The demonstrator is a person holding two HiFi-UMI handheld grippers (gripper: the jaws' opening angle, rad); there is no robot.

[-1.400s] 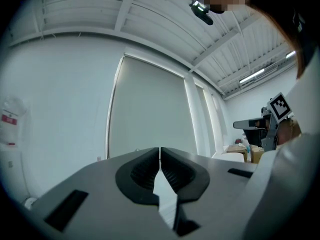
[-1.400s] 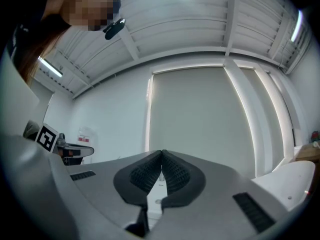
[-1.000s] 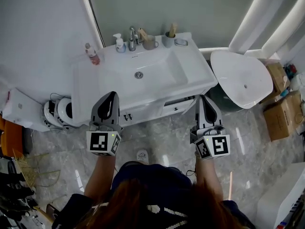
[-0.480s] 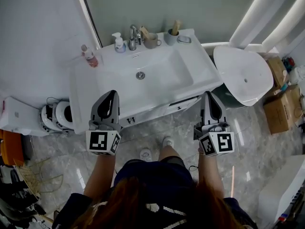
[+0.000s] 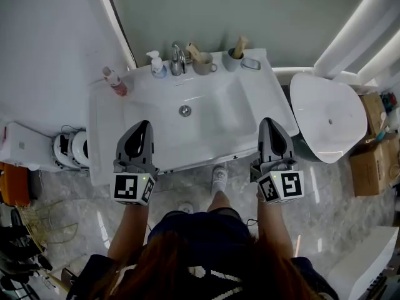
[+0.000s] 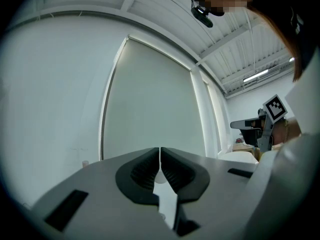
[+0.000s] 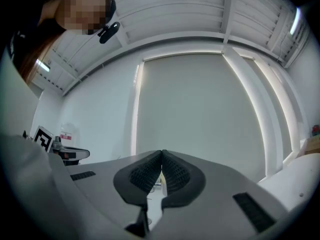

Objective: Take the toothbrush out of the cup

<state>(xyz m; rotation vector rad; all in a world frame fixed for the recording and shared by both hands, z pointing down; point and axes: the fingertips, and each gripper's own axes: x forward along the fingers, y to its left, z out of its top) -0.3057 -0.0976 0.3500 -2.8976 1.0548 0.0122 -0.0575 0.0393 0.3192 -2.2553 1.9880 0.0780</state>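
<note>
At the back of the white washbasin (image 5: 112, 111), right of the tap (image 5: 178, 56), stand two cups. A beige mug (image 5: 204, 64) holds a wooden-handled brush (image 5: 191, 50). A grey cup (image 5: 232, 60) holds another wooden-handled brush (image 5: 240, 44). Which one is the toothbrush I cannot tell. My left gripper (image 5: 144, 125) is shut and empty over the basin's front left edge. My right gripper (image 5: 269, 122) is shut and empty at the front right edge. Both are far short of the cups. In the gripper views the left gripper (image 6: 160, 151) and the right gripper (image 7: 161, 154) have pads together, facing a wall.
A soap bottle (image 5: 156, 64) stands left of the tap, a pink bottle (image 5: 114, 82) on the left rim, a soap dish (image 5: 251, 63) at the back right. A toilet (image 5: 328, 114) is to the right, cardboard boxes (image 5: 369, 161) beyond it. White round devices (image 5: 70, 149) sit on the floor at left.
Both grippers have moved forward from over the floor to the basin's front edge. The person has stepped closer to the vanity. Both stay shut.
</note>
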